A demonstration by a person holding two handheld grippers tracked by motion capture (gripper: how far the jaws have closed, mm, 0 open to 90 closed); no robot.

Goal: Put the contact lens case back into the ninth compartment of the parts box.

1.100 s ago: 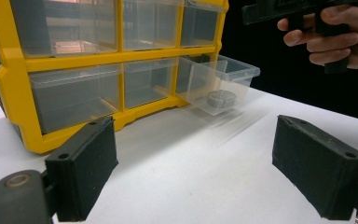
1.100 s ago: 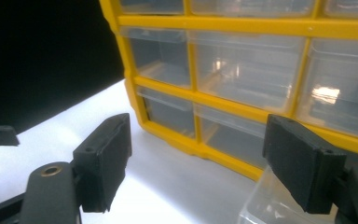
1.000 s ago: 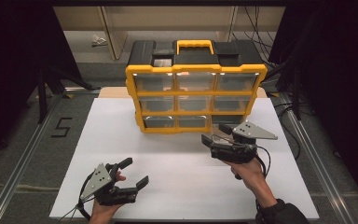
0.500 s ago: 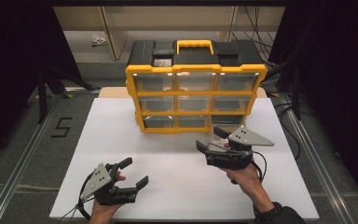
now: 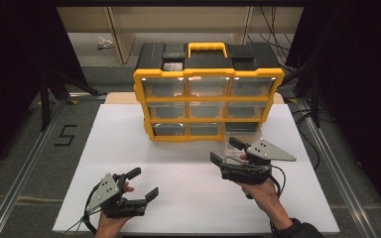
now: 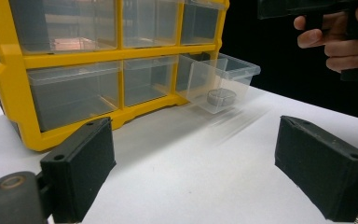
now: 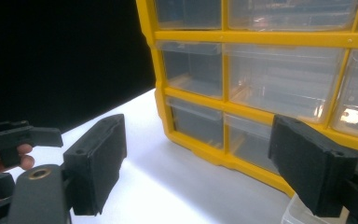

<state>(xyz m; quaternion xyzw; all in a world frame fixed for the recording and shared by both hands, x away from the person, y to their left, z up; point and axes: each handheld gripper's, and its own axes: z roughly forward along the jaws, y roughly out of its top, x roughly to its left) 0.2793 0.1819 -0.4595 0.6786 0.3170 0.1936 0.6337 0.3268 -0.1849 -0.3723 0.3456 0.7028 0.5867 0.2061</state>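
The left gripper (image 5: 141, 184) rests low over the near left part of the white table (image 5: 188, 198), held from below by the left hand (image 5: 110, 224); its jaws stand wide apart with nothing between them, as the left gripper view confirms (image 6: 193, 168). Ahead of it and to its right, across bare table, the right gripper (image 5: 228, 151) hangs above the table, held by the right hand (image 5: 260, 191), with the grey plate (image 5: 270, 150) on top. Its jaws are also spread wide and hold nothing; in the right gripper view (image 7: 196, 158) they frame the lower rows of the cabinet. Just beyond the right gripper's tips, a clear drawer (image 6: 219, 81) stands pulled out of the bottom right slot of the cabinet, its front end forward of the yellow frame and its rear still inside the slot. A small grey round part (image 6: 222, 97) lies on the floor of that drawer. The drawer sits close to the right gripper, apart from its jaws, and well ahead and to the right of the left gripper. Farther on stands the yellow cabinet (image 5: 208, 74), upright on the table, three rows of three clear drawers, the other eight pushed in. On top are a black lid and a yellow handle (image 5: 207, 48).
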